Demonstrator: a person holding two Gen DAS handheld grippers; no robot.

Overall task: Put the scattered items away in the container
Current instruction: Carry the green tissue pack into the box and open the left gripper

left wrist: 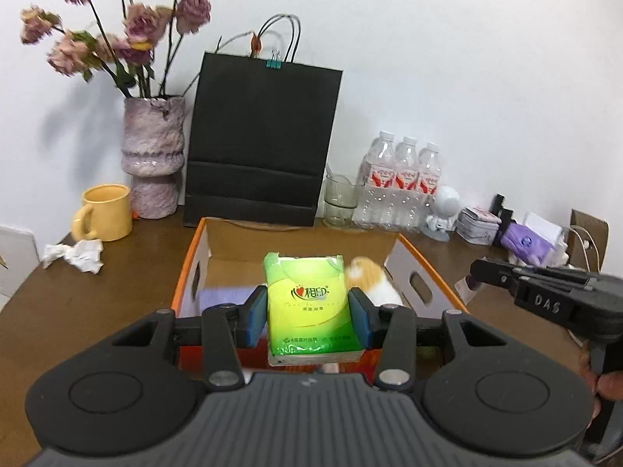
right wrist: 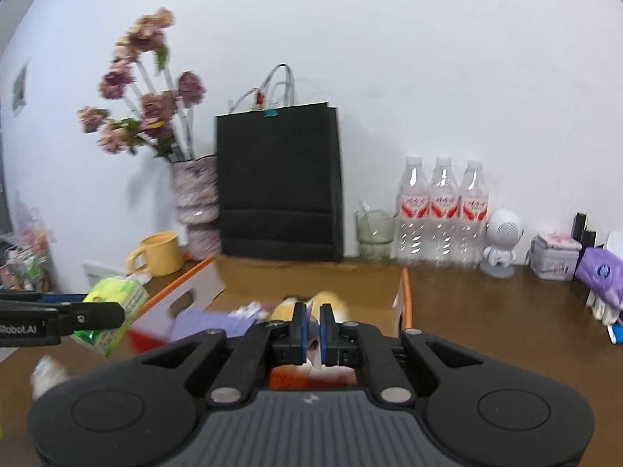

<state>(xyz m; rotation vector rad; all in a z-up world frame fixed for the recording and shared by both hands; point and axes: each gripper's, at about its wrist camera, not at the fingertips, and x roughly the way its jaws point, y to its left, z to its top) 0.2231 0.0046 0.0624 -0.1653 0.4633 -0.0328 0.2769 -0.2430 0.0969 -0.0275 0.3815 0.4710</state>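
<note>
While the left hand-held gripper (left wrist: 309, 317) pinches the tissue pack (left wrist: 309, 307), the right (right wrist: 311, 334) is nearly closed.

The left wrist camera sits low behind its own fingers, close above the near edge of the orange cardboard box (left wrist: 187, 268), facing the white wall at 12 o'clock. The right wrist camera looks the same way from a spot further right, equally near, over the same box (right wrist: 405, 295). Both views share the black paper bag (left wrist: 261, 144) (right wrist: 278, 186) at 12 o'clock, the flower vase (left wrist: 153, 155) (right wrist: 194, 202) at 10 o'clock and the water bottles (left wrist: 405, 179) (right wrist: 442, 210) at 2 o'clock
</note>
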